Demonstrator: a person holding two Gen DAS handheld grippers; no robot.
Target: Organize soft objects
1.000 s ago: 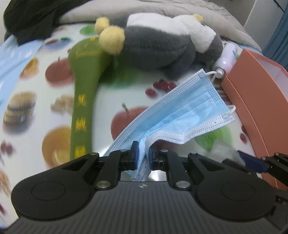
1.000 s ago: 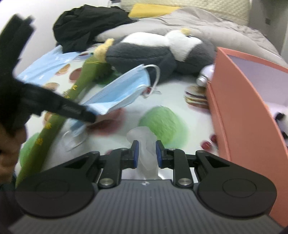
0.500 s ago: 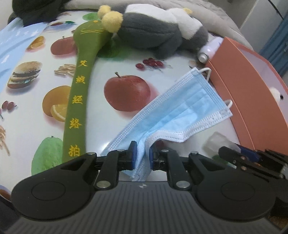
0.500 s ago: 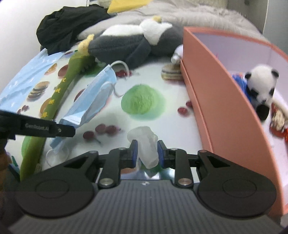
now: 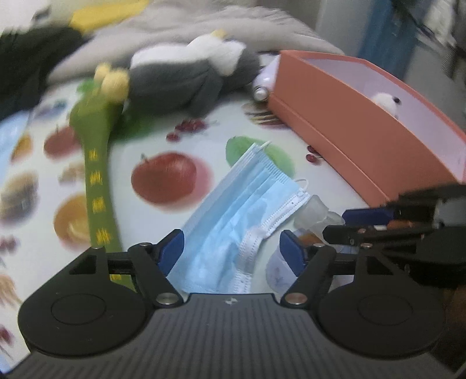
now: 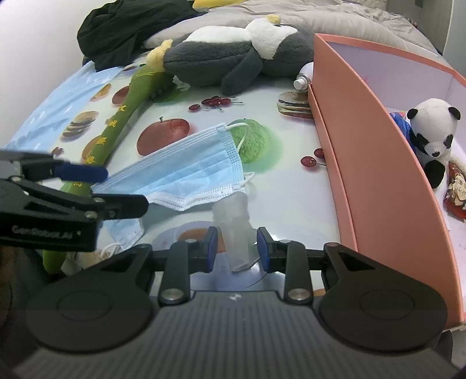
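Observation:
A blue face mask (image 5: 238,210) lies flat on the fruit-print cloth (image 5: 163,175); it also shows in the right wrist view (image 6: 186,175). My left gripper (image 5: 231,250) is open, its pads on either side of the mask's near end. A translucent soft piece (image 6: 234,224) lies between the pads of my right gripper (image 6: 237,247), which is open; the piece also shows in the left wrist view (image 5: 316,208). A grey and white plush bird (image 6: 233,49) and a long green plush (image 6: 122,116) lie farther back.
A salmon box (image 6: 378,151) stands on the right, with a small panda plush (image 6: 432,137) inside. A white bottle (image 6: 304,77) lies by the box's far corner. Black clothing (image 6: 122,26) and grey bedding (image 6: 335,20) lie at the back.
My left gripper has opened and let go of the mask, which now lies on the cloth. My right gripper has opened around the translucent piece, which now rests on the cloth.

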